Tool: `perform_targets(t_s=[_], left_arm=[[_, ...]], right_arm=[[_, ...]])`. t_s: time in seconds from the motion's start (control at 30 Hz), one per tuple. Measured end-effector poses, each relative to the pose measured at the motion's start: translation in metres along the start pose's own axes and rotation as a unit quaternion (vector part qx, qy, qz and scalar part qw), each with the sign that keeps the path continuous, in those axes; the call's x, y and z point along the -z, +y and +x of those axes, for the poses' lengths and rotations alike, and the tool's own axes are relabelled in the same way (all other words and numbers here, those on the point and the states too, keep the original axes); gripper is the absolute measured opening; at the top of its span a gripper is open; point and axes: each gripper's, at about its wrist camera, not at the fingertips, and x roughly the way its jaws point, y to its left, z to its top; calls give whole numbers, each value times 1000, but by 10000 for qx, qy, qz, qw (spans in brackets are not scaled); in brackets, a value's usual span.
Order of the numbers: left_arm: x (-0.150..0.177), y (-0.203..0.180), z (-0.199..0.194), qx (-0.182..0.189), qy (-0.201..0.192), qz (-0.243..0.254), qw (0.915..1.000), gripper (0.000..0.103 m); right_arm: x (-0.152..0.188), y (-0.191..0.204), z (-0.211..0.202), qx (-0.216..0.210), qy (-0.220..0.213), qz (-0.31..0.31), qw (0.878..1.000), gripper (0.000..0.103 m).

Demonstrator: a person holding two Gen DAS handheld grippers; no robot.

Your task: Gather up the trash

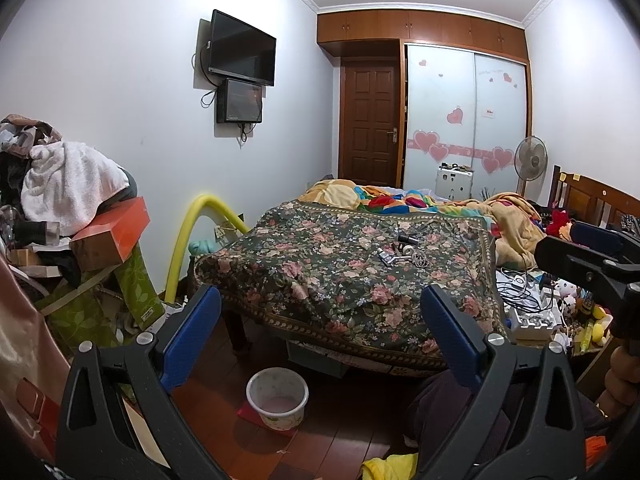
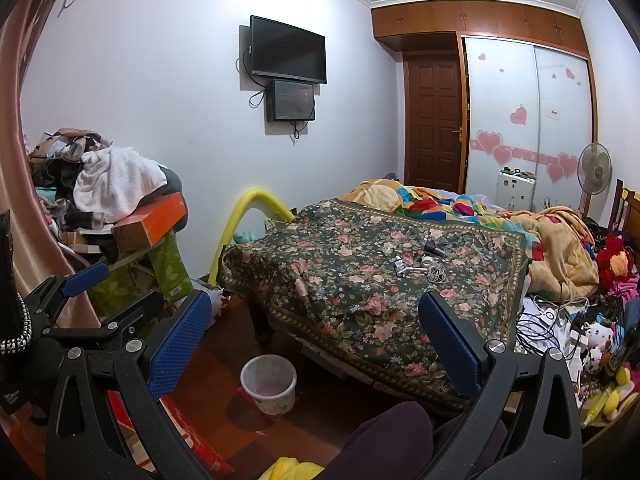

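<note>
Both tools, left tool (image 1: 320,336) and right tool (image 2: 314,340), are spread wide, gripping nothing. Small scattered trash items (image 1: 404,250) lie on the floral-clothed table (image 1: 340,280) ahead of them, well apart; the white plastic bin (image 1: 277,398) stands below between their fingers.

Small items (image 1: 404,250) on cloth (indistinct)

Both wrist cams sit side by side, well back, facing the table (image 1: 340,272) and door (image 1: 370,128). Shared: table, bin (image 2: 269,384), TV (image 2: 288,50); right cam slightly right.
</note>
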Motion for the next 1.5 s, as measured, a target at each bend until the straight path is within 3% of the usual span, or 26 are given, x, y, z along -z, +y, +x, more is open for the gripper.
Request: perform_targets(t_s=[1.5], left_arm=[[-5, -6, 5, 29, 29, -52, 10000, 101]], right_arm=[[1, -2, 7, 16, 72, 7, 10000, 103]])
